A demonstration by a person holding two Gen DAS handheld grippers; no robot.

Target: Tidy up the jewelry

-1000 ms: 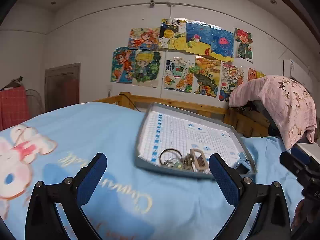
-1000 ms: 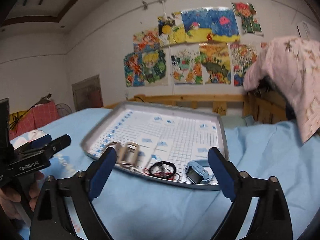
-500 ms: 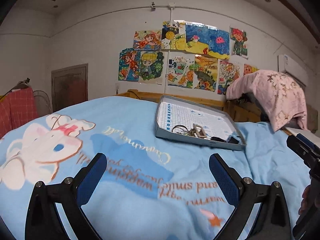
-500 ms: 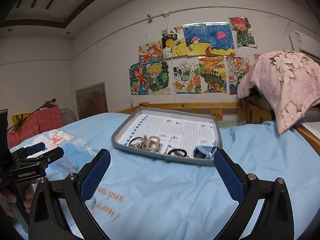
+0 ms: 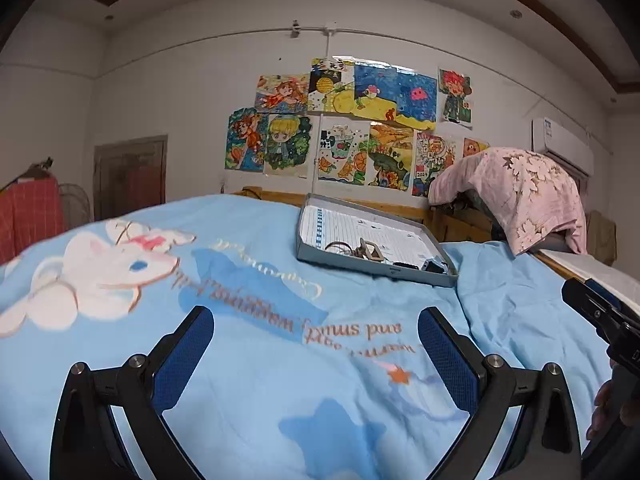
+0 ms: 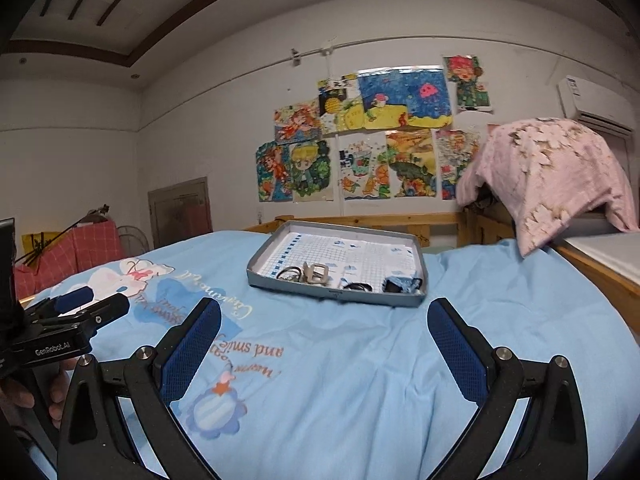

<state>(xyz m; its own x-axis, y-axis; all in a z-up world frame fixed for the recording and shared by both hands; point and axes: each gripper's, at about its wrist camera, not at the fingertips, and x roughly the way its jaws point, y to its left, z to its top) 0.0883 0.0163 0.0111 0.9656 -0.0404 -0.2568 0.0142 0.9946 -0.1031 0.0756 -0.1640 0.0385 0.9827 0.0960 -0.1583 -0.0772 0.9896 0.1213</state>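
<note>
A grey tray [image 5: 344, 261] [image 6: 280, 282] with a grid-paper lining lies on the blue bedspread, far ahead of both grippers. Inside lie dark rings [image 6: 289, 272], a beige buckle-like piece [image 5: 370, 251] [image 6: 316, 273], a black bracelet [image 6: 357, 287] and a blue watch [image 6: 402, 283]. My left gripper [image 5: 316, 354] is open and empty, low over the bedspread. My right gripper [image 6: 324, 348] is open and empty, also well short of the tray.
A pink flowered blanket [image 5: 516, 192] hangs over a wooden bed frame [image 6: 592, 272] at the right. Drawings [image 5: 352, 132] cover the back wall. Red cloth [image 6: 72, 252] stands at the far left. The other gripper shows at each view's edge.
Both grippers have pulled back from the tray, which now looks much smaller and farther away. Both stay open and empty. The jewelry in the tray has not moved.
</note>
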